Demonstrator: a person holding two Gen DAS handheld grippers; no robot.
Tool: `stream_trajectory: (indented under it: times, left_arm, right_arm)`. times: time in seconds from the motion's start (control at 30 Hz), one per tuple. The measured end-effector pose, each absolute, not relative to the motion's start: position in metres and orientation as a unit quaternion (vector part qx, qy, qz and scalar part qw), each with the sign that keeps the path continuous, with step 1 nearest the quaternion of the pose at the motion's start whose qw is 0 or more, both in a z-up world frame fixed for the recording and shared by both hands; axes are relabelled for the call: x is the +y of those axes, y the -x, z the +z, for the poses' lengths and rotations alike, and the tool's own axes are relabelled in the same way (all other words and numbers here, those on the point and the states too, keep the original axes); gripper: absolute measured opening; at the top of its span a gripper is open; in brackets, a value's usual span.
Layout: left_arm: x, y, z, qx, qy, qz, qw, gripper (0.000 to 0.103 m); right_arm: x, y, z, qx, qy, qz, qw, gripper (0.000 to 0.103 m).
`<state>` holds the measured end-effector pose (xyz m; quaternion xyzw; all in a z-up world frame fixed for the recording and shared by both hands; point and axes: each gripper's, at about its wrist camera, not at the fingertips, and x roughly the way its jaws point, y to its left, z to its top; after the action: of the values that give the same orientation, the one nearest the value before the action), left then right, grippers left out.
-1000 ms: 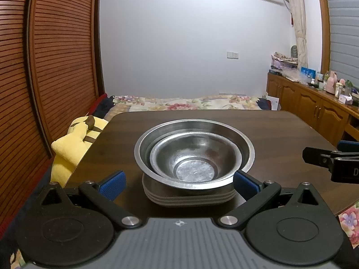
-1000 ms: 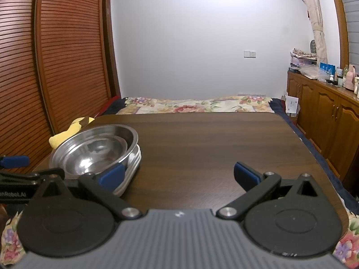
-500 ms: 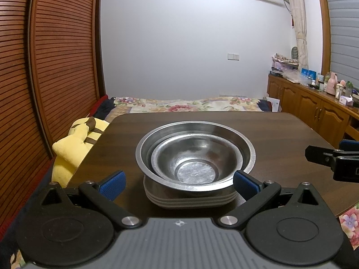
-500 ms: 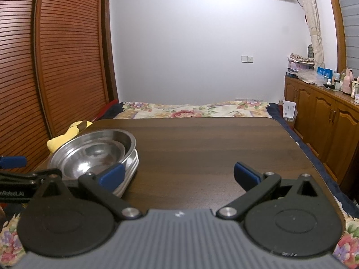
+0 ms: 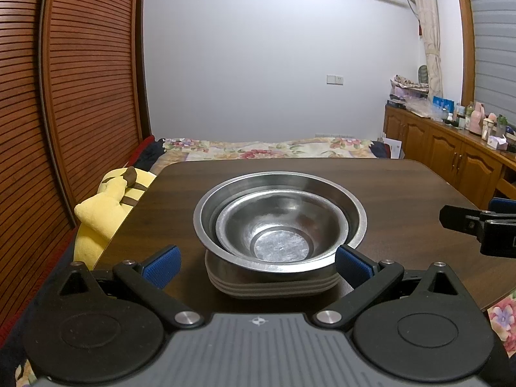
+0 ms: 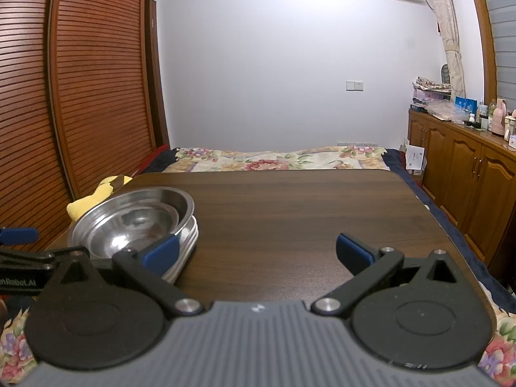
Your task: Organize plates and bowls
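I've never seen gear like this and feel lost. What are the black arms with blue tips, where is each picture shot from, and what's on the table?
There is no robot here: a person holds a two-finger gripper in each hand, with a camera on each looking forward along its fingers. One picture comes from the left gripper, the other from the right gripper. The blue tips are the finger pads. Both grippers are open and hold nothing. On the dark table stands one stack: a small steel bowl nested in a larger bowl, on top of stacked plates. The left gripper faces the stack; the right one sees it off to its left.
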<state>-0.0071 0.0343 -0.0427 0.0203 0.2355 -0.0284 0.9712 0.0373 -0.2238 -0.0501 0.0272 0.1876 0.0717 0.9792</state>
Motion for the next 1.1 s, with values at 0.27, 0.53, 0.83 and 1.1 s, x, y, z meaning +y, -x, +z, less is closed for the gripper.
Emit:
stream_trajectory:
  times: [0.27,0.53,0.83,1.1]
  left_arm:
    - [0.0341,0.0070,-0.0426,0.235,-0.020,-0.028,0.971,0.103]
    - [0.0346,0.0070,-0.0426,0.235,-0.020,-0.028,0.971,0.103]
    - [0.0346,0.0070,-0.0427,0.234,-0.020,-0.028,0.972,0.103]
    - [0.0346,0.0070,-0.0427,0.234,-0.020,-0.028,0.972,0.103]
  right_arm:
    - [-0.2240,-0.0381,-0.0500,0.186,-0.028,0.071,0.980,0.103]
    - [-0.2244,-0.0381,-0.0500,0.186,-0.029,0.071,0.980,0.103]
    - [-0.2251,-0.0375,-0.0500,0.184,-0.029,0.070,0.980,0.103]
    - [-0.2251,-0.0374,-0.0498,0.184,-0.029,0.069,0.980,0.103]
